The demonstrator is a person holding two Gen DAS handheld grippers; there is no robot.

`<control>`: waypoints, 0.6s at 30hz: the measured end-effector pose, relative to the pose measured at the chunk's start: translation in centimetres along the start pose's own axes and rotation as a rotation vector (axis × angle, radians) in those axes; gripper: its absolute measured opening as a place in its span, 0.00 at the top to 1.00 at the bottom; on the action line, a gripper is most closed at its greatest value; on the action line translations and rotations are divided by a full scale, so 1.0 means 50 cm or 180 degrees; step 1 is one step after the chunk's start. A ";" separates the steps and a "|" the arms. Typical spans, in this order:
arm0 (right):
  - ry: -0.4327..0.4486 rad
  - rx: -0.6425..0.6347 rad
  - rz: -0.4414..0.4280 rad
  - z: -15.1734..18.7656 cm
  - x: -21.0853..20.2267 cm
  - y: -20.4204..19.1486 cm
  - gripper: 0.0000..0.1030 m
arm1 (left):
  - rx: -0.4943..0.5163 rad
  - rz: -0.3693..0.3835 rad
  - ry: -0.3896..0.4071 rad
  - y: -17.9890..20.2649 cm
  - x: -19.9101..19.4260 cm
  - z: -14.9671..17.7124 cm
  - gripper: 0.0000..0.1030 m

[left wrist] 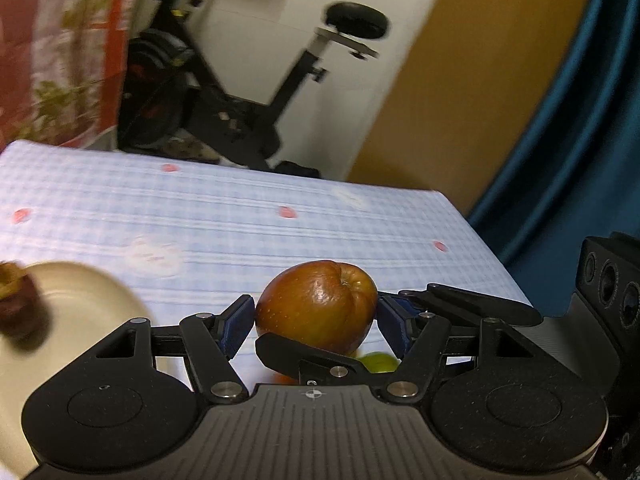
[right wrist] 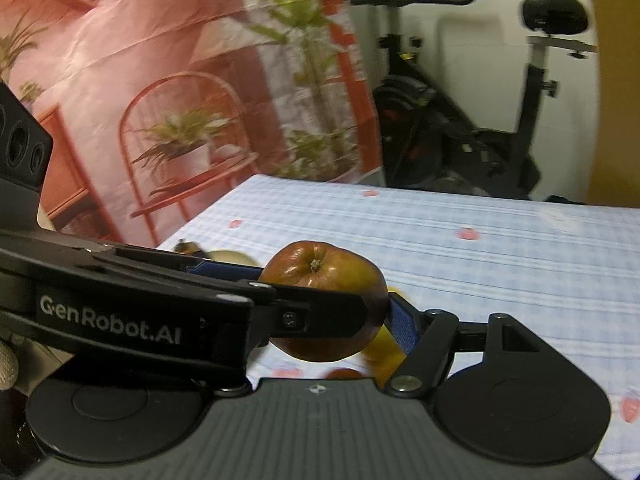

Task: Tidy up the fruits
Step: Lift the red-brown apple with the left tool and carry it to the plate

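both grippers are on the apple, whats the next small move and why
Probably let one go. The apple sits between the left gripper pads while the right gripper also clamps it, above the tablecloth. The cream plate lies to the left.

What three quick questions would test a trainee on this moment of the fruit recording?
1. True or false: the apple rests on the tablecloth.
2. What grips the apple? A) one hand-held gripper only; B) both hand-held grippers; C) nothing.
3. What sits on the plate at the left edge of the left wrist view?

Key:
1. False: it is lifted clear of the cloth.
2. B: the left hand-held gripper and the right hand-held gripper both clamp it.
3. A dark fruit, too blurred to name.
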State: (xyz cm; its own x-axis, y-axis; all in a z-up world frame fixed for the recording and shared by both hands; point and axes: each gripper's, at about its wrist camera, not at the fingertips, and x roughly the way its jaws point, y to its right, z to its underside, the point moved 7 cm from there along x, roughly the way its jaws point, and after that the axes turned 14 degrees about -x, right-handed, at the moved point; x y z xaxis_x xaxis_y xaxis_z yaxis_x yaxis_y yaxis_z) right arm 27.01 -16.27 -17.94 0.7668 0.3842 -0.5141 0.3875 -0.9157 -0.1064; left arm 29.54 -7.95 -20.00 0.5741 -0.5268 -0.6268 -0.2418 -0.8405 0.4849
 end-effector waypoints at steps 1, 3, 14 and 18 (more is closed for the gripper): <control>-0.0015 -0.0037 -0.0042 -0.005 0.010 -0.014 0.30 | -0.0043 -0.0025 0.0024 -0.015 -0.007 -0.004 0.32; -0.0045 -0.0126 -0.0138 -0.017 0.036 -0.047 0.30 | -0.0133 -0.0079 0.0073 -0.050 -0.026 -0.010 0.32; -0.0282 -0.0411 -0.0786 -0.038 0.188 -0.221 0.30 | -0.0725 -0.0489 0.0280 -0.256 -0.116 -0.022 0.32; -0.0372 -0.0508 -0.0935 -0.040 0.239 -0.263 0.30 | -0.0883 -0.0612 0.0345 -0.307 -0.125 -0.029 0.32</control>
State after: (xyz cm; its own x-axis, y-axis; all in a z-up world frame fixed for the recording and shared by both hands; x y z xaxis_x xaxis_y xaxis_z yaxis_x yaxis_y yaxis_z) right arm 32.13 0.61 -20.98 0.5507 0.6040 -0.5761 0.6650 -0.7346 -0.1345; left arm 30.79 8.44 -22.62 0.6718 -0.3331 -0.6616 0.0921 -0.8487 0.5208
